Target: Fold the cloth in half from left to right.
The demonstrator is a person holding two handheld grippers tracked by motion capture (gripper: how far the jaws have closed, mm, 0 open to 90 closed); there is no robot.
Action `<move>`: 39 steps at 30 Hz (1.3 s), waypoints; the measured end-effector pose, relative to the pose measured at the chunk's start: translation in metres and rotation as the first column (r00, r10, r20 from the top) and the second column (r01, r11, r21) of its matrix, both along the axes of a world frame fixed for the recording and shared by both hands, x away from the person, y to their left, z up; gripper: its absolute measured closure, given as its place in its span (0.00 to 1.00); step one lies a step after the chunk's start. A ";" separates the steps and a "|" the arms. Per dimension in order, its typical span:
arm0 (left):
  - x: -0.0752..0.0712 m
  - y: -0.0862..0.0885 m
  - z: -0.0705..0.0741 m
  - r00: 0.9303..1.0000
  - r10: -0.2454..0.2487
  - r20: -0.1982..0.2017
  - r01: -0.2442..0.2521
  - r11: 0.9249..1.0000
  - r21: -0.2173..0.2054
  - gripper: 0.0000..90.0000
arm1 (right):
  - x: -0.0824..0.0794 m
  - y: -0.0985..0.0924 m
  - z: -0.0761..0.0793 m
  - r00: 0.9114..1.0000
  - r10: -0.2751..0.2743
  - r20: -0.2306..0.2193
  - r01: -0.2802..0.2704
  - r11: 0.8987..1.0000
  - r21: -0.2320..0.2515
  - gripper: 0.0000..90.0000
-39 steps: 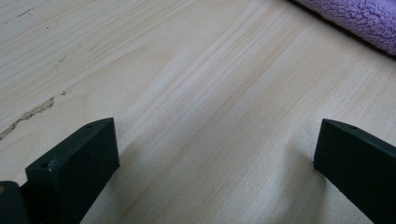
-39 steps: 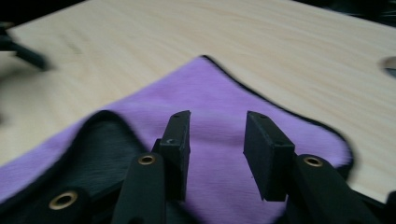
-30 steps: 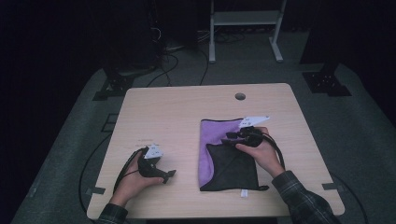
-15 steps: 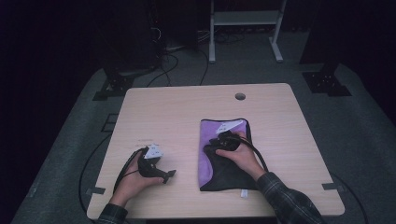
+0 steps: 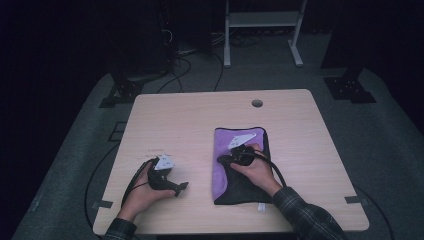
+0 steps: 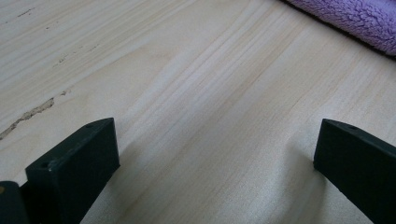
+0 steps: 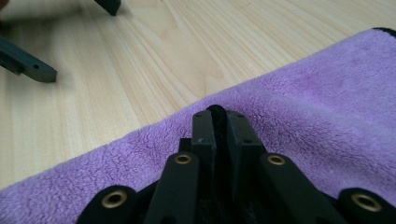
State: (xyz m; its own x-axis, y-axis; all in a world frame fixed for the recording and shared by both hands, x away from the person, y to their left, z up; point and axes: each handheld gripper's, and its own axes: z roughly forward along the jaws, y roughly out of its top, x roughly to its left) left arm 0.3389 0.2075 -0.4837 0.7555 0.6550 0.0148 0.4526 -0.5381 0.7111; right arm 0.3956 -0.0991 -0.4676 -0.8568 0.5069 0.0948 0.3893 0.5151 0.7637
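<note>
A cloth, purple fleece (image 5: 221, 175) on one face and black (image 5: 245, 189) on the other, lies partly folded on the right half of the wooden table (image 5: 190, 120). My right gripper (image 5: 226, 160) lies low over it. Its jaws have just been closing, and the right gripper (image 7: 215, 116) is now shut on a pinch of the cloth's black layer (image 7: 215, 109) above the purple fleece (image 7: 317, 107). My left gripper (image 5: 179, 189) rests on the table to the left of the cloth. The left gripper (image 6: 215, 158) is open over bare wood, with the purple cloth edge (image 6: 355, 18) beyond it.
The table has a round cable hole (image 5: 257, 103) near its far edge. A white tag (image 5: 260, 206) sticks out from the cloth's near edge. Beyond the table are a dark floor, cables and a white stand (image 5: 260, 30).
My right hand has moved left across the cloth and dropped lower, and its jaws have closed on the black layer. The left hand has stayed where it was.
</note>
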 end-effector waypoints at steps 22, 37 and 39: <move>-0.001 0.000 0.000 1.000 0.000 -0.001 0.000 1.000 0.002 0.00 | -0.055 -0.081 0.037 1.000 0.003 -0.001 -0.003 0.992 0.124 0.93; -0.001 0.000 0.000 1.000 0.003 0.001 -0.003 1.000 -0.001 0.00 | -0.101 -0.137 0.034 0.998 -0.056 -0.025 0.060 0.984 0.170 0.92; -0.001 0.000 0.000 1.000 0.003 0.000 -0.003 1.000 -0.002 0.00 | -0.107 -0.139 0.026 0.997 -0.072 -0.030 0.075 0.988 0.137 0.92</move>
State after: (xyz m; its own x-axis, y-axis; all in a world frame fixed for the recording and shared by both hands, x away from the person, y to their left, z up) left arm 0.3378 0.2073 -0.4836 0.7533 0.6575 0.0136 0.4543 -0.5352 0.7122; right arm 0.2890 -0.2381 -0.4417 -0.8142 0.5490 0.1888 0.4418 0.3749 0.8150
